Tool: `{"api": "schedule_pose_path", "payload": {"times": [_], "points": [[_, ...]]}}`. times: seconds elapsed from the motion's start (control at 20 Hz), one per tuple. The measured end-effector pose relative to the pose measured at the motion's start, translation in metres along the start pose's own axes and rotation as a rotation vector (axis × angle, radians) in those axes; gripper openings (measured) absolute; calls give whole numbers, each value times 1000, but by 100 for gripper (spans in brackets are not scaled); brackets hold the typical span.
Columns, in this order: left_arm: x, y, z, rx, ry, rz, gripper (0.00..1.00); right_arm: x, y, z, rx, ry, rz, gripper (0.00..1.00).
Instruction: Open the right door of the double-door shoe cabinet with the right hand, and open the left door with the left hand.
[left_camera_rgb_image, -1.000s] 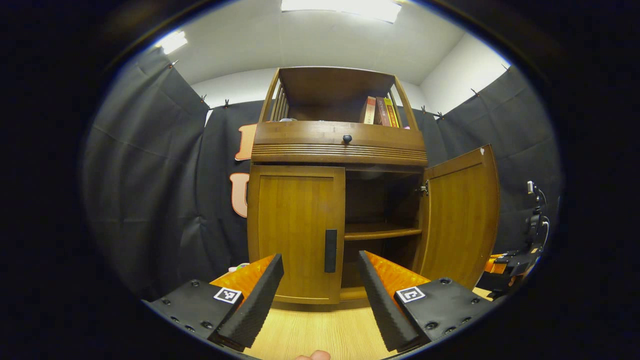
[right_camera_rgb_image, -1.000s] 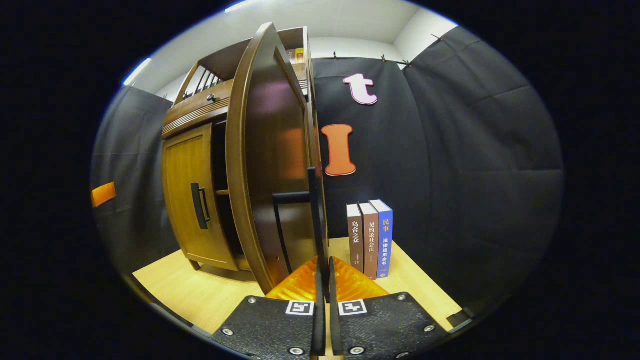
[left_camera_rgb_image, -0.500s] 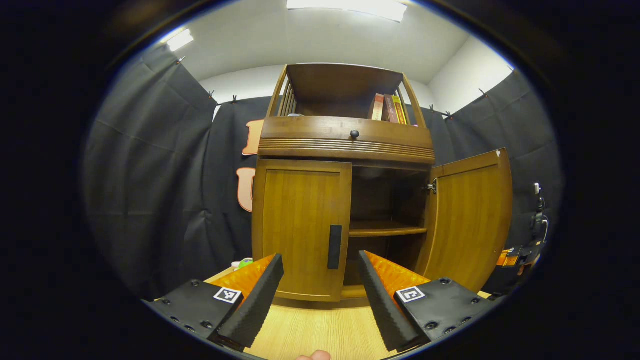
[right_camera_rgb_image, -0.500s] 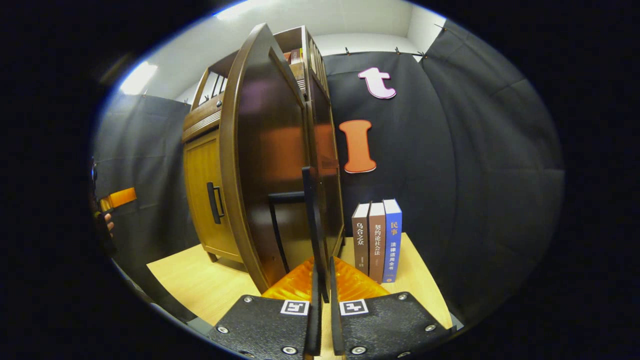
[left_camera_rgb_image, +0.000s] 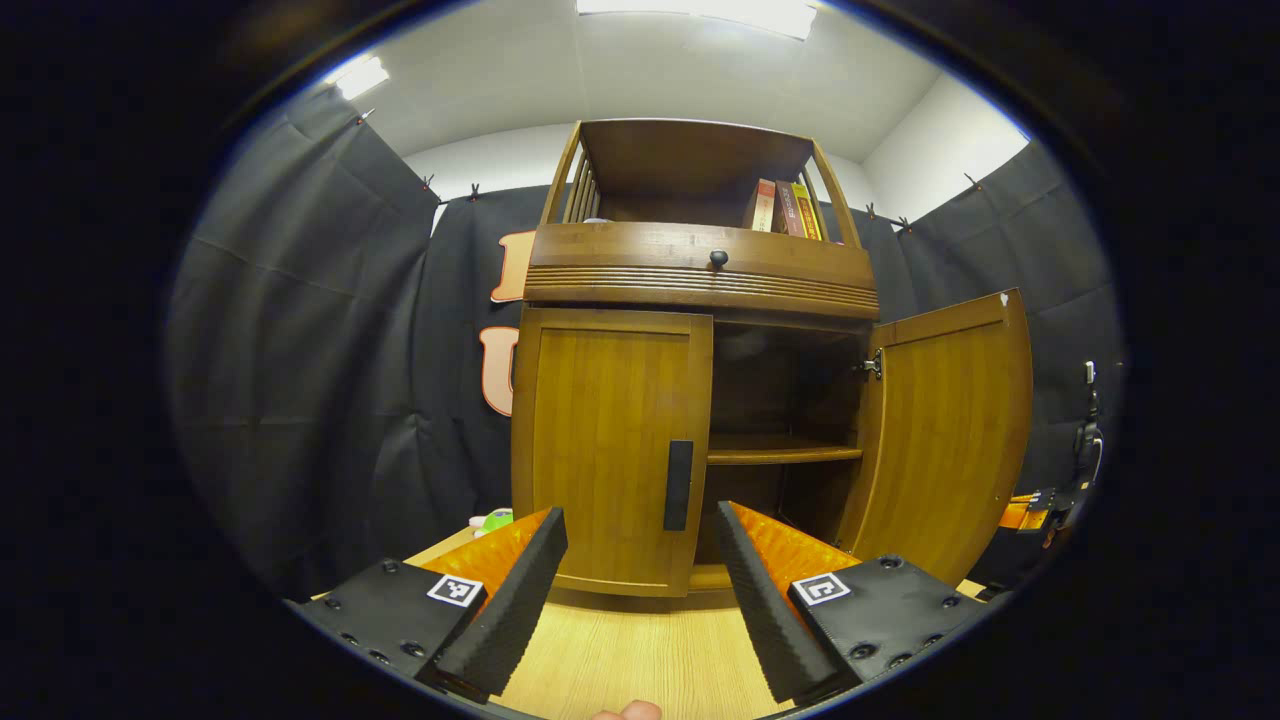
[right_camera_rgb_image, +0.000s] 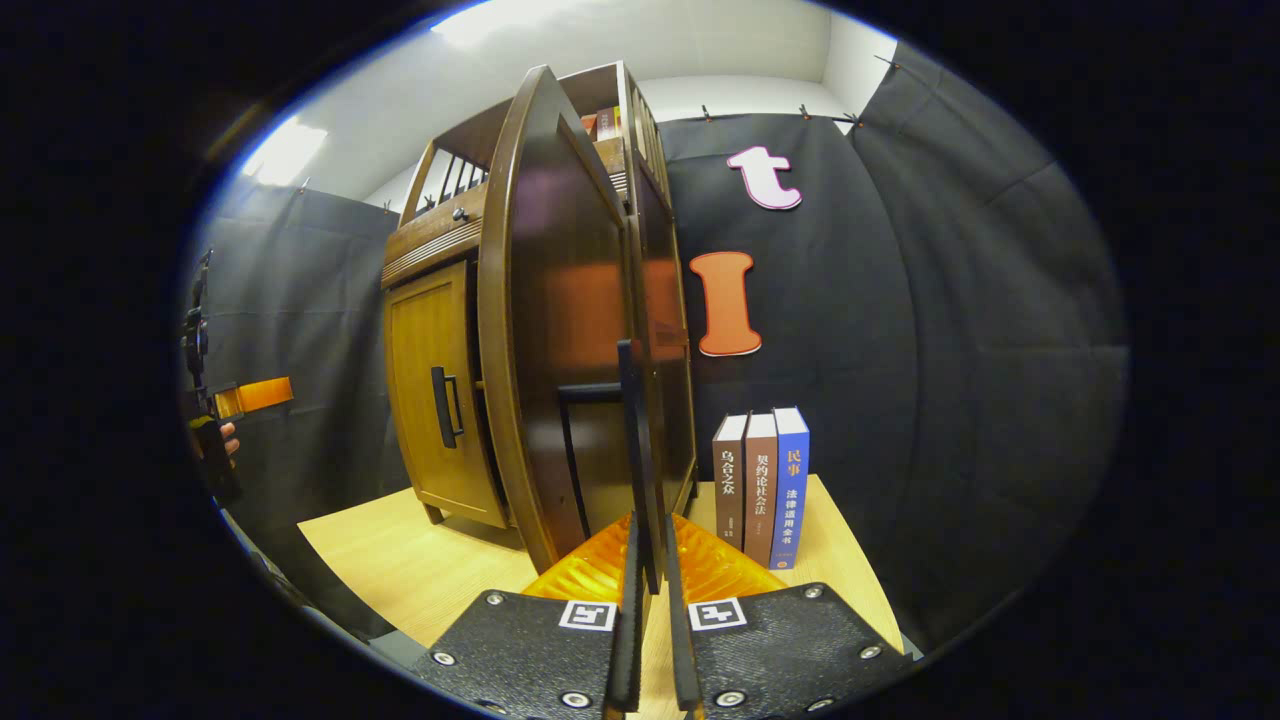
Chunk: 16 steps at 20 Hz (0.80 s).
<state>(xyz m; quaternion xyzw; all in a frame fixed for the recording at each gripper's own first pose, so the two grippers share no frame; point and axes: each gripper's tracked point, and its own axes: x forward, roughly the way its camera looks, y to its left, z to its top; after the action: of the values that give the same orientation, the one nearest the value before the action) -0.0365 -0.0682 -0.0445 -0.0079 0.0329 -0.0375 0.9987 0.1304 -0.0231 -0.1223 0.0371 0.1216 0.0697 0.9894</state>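
Already the right door (left_camera_rgb_image: 945, 440) stands swung wide, the right tool (right_camera_rgb_image: 648, 560) clamped on its thin handle (right_camera_rgb_image: 632, 450). Left door (left_camera_rgb_image: 610, 450) sits shut at the table's (left_camera_rgb_image: 640, 660) rear; left tool (left_camera_rgb_image: 640, 560) gapes empty before it. Rigid wood, hinged; grip its dark vertical handle (left_camera_rgb_image: 678, 485). Hinges there are hidden

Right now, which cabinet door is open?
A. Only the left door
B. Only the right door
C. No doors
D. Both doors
B. In the left gripper view the right door is swung out so the shelf inside shows, while the left door sits flat and shut; the right gripper is shut on the right door's handle.
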Motion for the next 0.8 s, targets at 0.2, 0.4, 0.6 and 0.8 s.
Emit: {"api": "schedule_pose_path", "payload": {"times": [0.2, 0.4, 0.6, 0.8], "points": [[4, 13, -12, 32, 25, 33, 94, -24, -9, -5, -7, 29, -136, 11], [16, 18, -19, 21, 38, 30, 95, -30, 6, -1, -17, 21, -183, 10], [38, 14, -22, 18, 42, 8, 94, -27, 25, 4, -37, 16, -171, 10], [66, 2, -20, 8, 24, -27, 97, -15, 34, 19, -11, -52, -192, 10]]}}
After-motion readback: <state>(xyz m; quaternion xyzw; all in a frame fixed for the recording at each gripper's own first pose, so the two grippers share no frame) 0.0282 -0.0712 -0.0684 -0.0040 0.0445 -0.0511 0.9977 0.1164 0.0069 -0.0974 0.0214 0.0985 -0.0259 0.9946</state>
